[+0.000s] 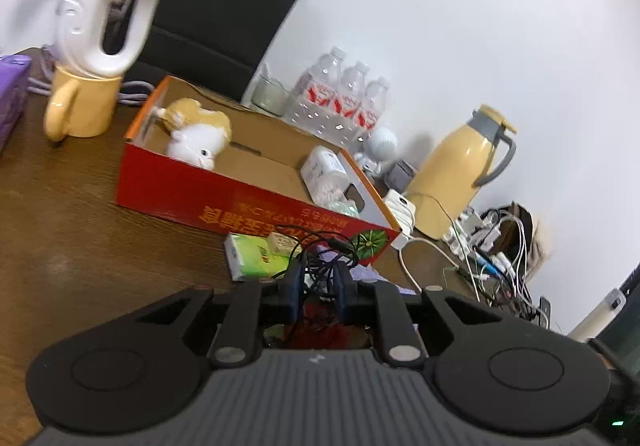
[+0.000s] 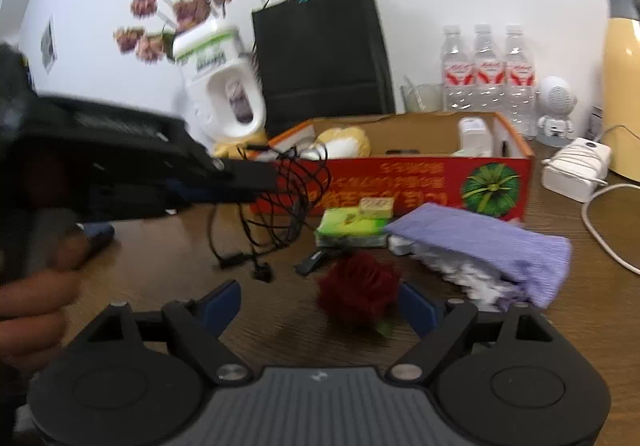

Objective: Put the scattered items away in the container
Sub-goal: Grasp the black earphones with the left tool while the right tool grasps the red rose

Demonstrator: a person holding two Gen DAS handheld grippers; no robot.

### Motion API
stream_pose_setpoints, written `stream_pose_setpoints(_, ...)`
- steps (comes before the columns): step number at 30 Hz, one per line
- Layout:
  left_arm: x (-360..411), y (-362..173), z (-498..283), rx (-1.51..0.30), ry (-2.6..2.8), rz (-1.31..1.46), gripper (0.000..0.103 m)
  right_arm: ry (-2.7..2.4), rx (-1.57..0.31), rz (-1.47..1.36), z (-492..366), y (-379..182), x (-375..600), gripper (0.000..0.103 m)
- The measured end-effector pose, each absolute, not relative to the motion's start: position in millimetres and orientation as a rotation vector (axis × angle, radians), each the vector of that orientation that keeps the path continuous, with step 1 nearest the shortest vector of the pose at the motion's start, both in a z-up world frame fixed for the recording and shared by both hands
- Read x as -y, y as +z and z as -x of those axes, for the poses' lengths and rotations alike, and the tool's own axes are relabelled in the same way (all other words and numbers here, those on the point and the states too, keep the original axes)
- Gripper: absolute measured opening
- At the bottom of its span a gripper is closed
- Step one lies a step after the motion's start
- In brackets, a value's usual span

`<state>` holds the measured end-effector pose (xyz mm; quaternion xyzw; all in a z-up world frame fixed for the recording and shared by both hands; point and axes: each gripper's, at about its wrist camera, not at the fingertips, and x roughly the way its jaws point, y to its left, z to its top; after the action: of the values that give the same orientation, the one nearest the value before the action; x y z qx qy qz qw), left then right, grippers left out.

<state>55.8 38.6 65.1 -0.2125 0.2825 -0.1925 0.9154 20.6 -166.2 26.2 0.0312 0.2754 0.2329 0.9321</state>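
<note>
My left gripper [image 1: 318, 274] is shut on a tangled black earphone cable [image 1: 326, 246]. In the right wrist view the left gripper [image 2: 266, 178] comes in from the left, and the cable [image 2: 288, 197] hangs from it above the table, in front of the red cardboard box [image 2: 424, 175]. The box [image 1: 208, 195] holds a plush toy [image 1: 200, 133] and a white pack [image 1: 324, 173]. My right gripper [image 2: 320, 306] stands open low over the table. A dark red rose [image 2: 358, 294] lies between its blue pads, close to the right one.
A green tissue pack [image 2: 350, 232] with a small box [image 2: 376, 205] on it, a purple cloth bundle [image 2: 484, 242] and a small black item [image 2: 314, 261] lie before the box. A yellow mug [image 1: 80, 105], a white flower jug [image 2: 224, 97], water bottles [image 2: 486, 73], a yellow thermos [image 1: 456, 169] and chargers crowd the back.
</note>
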Motion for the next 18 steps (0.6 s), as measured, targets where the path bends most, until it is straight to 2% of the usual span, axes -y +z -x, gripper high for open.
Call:
stream_pose_setpoints(4,-46.7,74.8,-38.5,-0.526,-0.327,0.404,0.017,0.42,-0.624,-0.028,-42.8,18.5,150.6,0.076)
stream_pose_setpoints(8,-56.2,78.4,-19.6,-0.494,-0.279,0.371,0.017,0.359,-0.619,0.041,-57.3,15.7,142.7,0.073)
stream_pose_setpoints(11,-61.7,76.8,-11.6,-0.498,-0.26,0.368,0.017,0.351,-0.661,0.017,-66.6,8.8,141.9,0.061)
stream_pose_setpoints(13,-64.0,75.2,-7.2,-0.502,-0.247,0.373,0.017,0.351,-0.655,0.021,-64.9,7.6,140.9,0.046)
stream_pose_setpoints(18,-62.2,77.8,12.9,-0.448,-0.185,0.322,0.017,0.391,-0.608,-0.027,-48.0,19.3,147.9,0.04)
